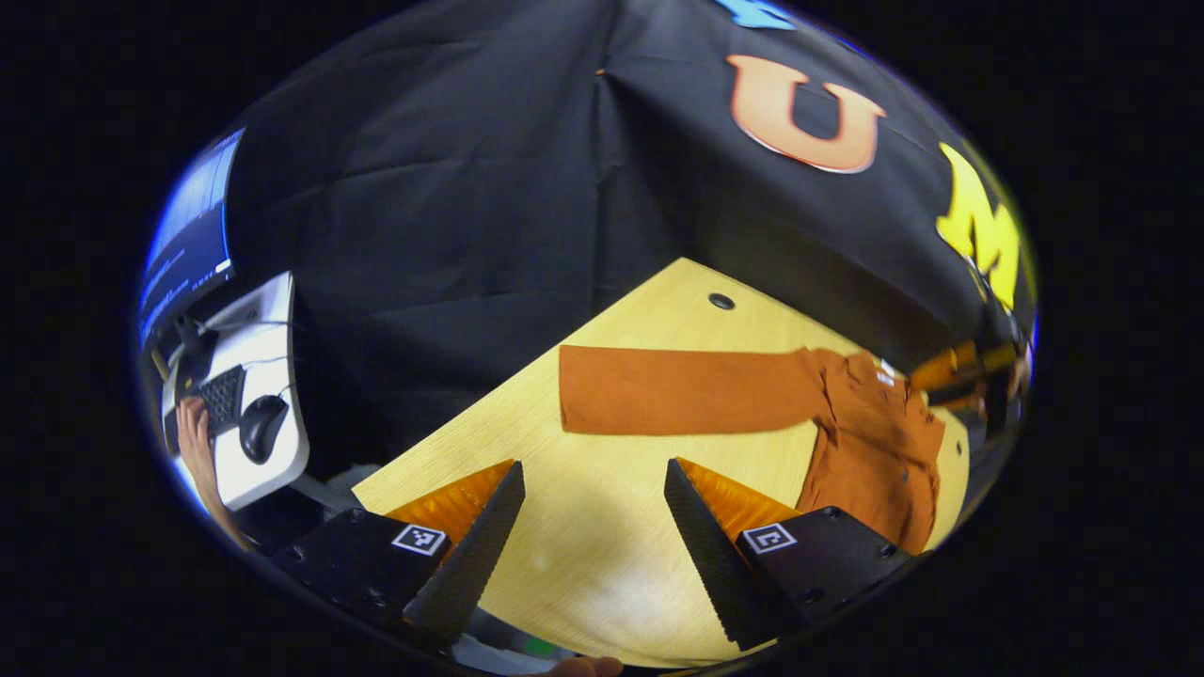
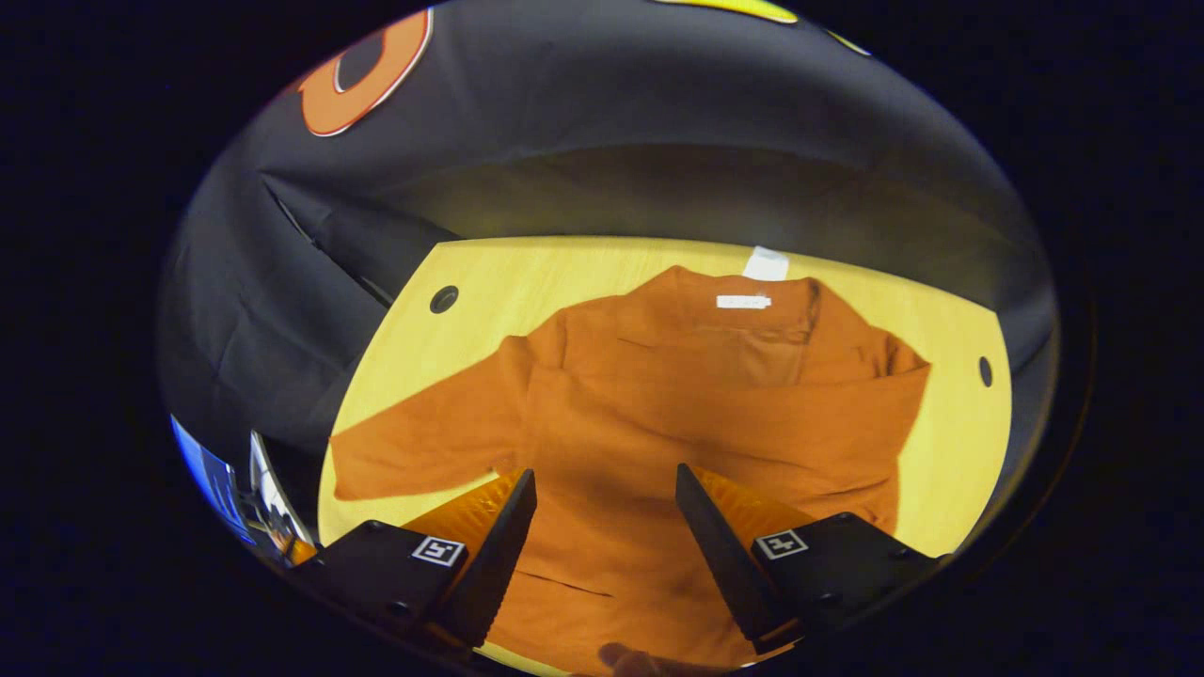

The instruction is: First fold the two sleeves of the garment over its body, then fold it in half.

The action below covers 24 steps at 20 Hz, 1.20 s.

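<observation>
Rust-orange cloth, a long-sleeved collared garment (image 2: 658, 414), lies flat on the pale yellow wooden table (image 1: 602, 555), collar toward the booth wall and hem toward the person. In the right gripper view one sleeve already crosses the garment's chest, while the other sleeve (image 1: 687, 390) stretches straight out from the garment's shoulder over bare tabletop. So the step in hand looks like the second sleeve fold.

The left gripper (image 1: 593, 536) hangs over bare wood on the near side of that outstretched sleeve, fingers spread wide and holding nothing. The right gripper (image 2: 607, 545) hovers above the garment's lower body, also wide apart and empty.

To do it well, I would pinch the sleeve close to its cuff end, catching both layers, lift only enough to clear the table, and carry it across the garment's body so it lies over the folded one without dragging the shoulder. The right gripper could press down on the garment's body to stop it sliding, since the tabletop looks smooth.

Beyond the sleeve's cuff end, off the table, stands a white side desk (image 1: 273, 451) with a black keyboard (image 1: 221, 400), a black mouse (image 1: 261, 425) and a lit monitor (image 1: 188, 235); a hand (image 1: 193, 428) rests at the keyboard. Small round holes (image 2: 443, 299) mark the table near the garment's collar.
</observation>
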Motion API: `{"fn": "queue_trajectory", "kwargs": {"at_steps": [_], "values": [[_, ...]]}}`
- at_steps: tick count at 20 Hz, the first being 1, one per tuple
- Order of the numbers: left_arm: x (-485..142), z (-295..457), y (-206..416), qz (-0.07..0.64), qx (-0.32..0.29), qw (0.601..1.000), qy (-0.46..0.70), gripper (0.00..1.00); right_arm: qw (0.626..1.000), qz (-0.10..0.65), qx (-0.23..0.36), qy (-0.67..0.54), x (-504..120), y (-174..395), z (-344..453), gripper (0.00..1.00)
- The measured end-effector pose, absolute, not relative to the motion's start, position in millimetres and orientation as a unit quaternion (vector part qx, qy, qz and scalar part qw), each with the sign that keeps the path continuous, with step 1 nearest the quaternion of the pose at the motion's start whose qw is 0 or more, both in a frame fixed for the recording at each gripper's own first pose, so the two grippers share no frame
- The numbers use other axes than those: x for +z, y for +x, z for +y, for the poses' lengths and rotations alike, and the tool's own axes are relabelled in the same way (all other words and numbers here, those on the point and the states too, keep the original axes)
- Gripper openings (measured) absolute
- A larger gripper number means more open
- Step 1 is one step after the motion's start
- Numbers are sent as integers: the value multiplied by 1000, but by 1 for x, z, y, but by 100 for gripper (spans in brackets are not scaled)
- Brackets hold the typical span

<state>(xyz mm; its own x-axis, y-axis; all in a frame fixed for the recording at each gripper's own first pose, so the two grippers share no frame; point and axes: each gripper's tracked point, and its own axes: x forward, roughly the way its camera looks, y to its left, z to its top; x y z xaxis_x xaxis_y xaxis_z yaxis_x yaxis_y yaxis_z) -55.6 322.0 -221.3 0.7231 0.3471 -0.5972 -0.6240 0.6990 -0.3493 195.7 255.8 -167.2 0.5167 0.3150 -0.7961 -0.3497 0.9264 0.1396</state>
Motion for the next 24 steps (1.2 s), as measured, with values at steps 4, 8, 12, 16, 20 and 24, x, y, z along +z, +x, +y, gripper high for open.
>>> {"fn": "queue_trajectory", "kwargs": {"at_steps": [4,8,12,16,20,24], "values": [[-242,371,-24,296,290,851,-323,99,871,432,230,-33,-146,145,208,96],[-260,396,12,356,280,829,-329,99,880,416,227,-25,-137,102,159,96],[-277,403,51,393,262,814,-338,99,881,423,210,-25,-146,64,115,96],[-304,406,70,440,260,780,-360,98,875,446,186,-17,-161,30,72,96],[-321,402,71,485,246,748,-381,94,881,449,145,-16,-170,16,24,96],[-327,408,68,528,244,727,-364,73,880,464,100,-16,-184,-5,-21,96]]}}
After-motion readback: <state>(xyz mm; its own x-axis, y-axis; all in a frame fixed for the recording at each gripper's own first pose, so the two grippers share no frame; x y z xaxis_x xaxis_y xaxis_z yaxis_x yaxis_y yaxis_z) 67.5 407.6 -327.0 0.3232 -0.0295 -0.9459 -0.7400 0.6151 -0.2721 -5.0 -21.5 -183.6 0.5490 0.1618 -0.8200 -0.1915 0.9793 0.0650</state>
